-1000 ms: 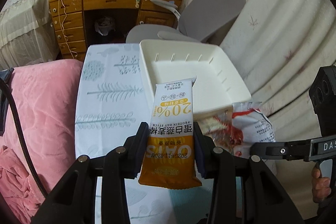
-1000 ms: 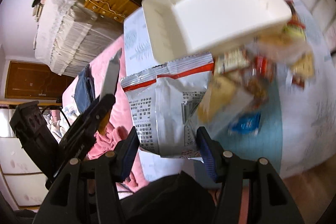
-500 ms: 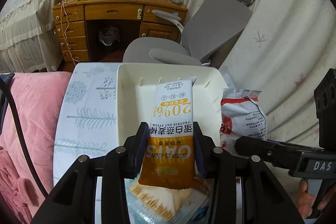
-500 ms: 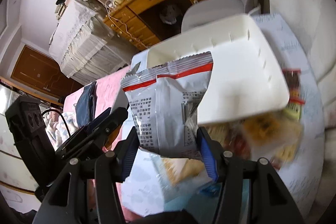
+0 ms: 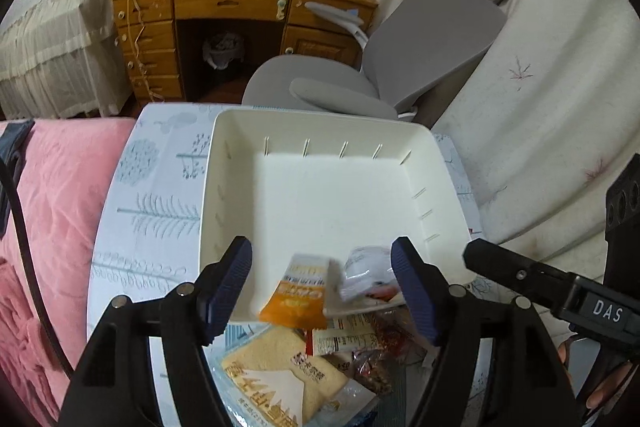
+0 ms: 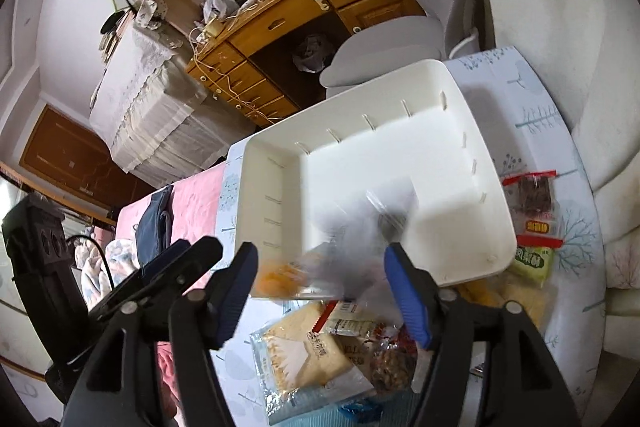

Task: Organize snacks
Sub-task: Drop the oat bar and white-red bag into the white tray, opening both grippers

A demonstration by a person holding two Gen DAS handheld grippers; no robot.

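Note:
A white square bin (image 5: 328,195) stands on the patterned table; it also shows in the right wrist view (image 6: 400,155). My left gripper (image 5: 322,279) is open above the bin's near rim. An orange oat bar (image 5: 298,293) and a silver snack bag (image 5: 368,273) are dropping, blurred, at that rim. My right gripper (image 6: 318,283) is open too, with the blurred silver bag (image 6: 352,247) and orange bar (image 6: 276,281) falling between its fingers. A pile of snack packets (image 5: 304,367) lies in front of the bin.
More packets (image 6: 532,219) lie to the right of the bin. A pink blanket (image 5: 44,227) is to the left of the table. A grey office chair (image 5: 400,59) and a wooden desk (image 5: 224,15) stand behind. A white curtain (image 5: 540,75) hangs on the right.
Both grippers have opened. The oat bar has left the left gripper and the silver bag has left the right one; both are falling at the bin's near rim.

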